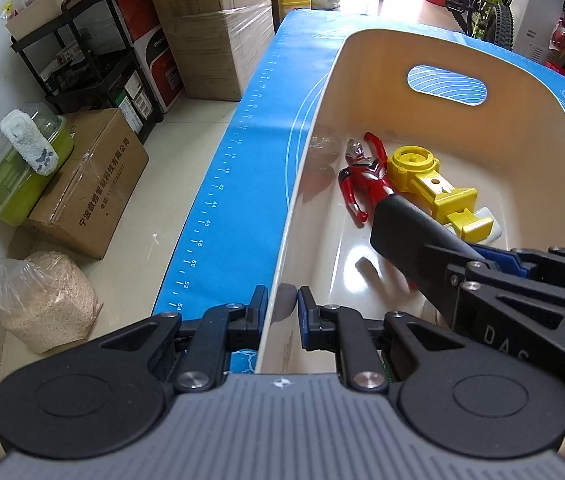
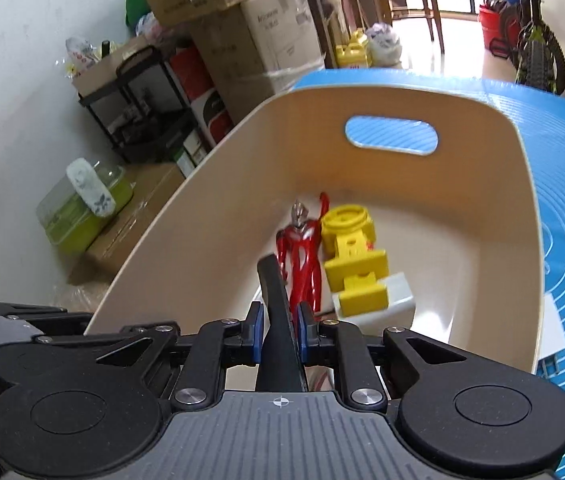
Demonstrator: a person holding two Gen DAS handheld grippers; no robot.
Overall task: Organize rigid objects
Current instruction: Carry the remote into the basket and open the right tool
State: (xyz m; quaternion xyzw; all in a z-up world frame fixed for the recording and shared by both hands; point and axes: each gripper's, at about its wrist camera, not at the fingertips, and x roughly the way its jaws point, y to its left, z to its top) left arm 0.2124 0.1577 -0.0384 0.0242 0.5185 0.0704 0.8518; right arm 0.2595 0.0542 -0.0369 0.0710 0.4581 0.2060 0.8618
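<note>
At the lower centre of the left wrist view, the left gripper [image 1: 282, 312] straddled the beige bin [image 1: 522, 92] wall, jaws close about it, seemingly to steady it. The right gripper [image 2: 278, 332] was clenched on a black flat object [image 2: 276, 300], poised over the bin beside the red figure [image 2: 302, 256] and yellow toy [image 2: 356, 256].

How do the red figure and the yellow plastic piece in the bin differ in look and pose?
The red figure is a slim humanoid toy, red with silver markings, one arm raised; the yellow plastic piece is blocky, single-coloured, with a round ring at one end. The figure lies nearer the bin's left wall; the yellow piece sits to its right, partly over a white item. Both lie flat and side by side on the floor of the cream bin.
</note>
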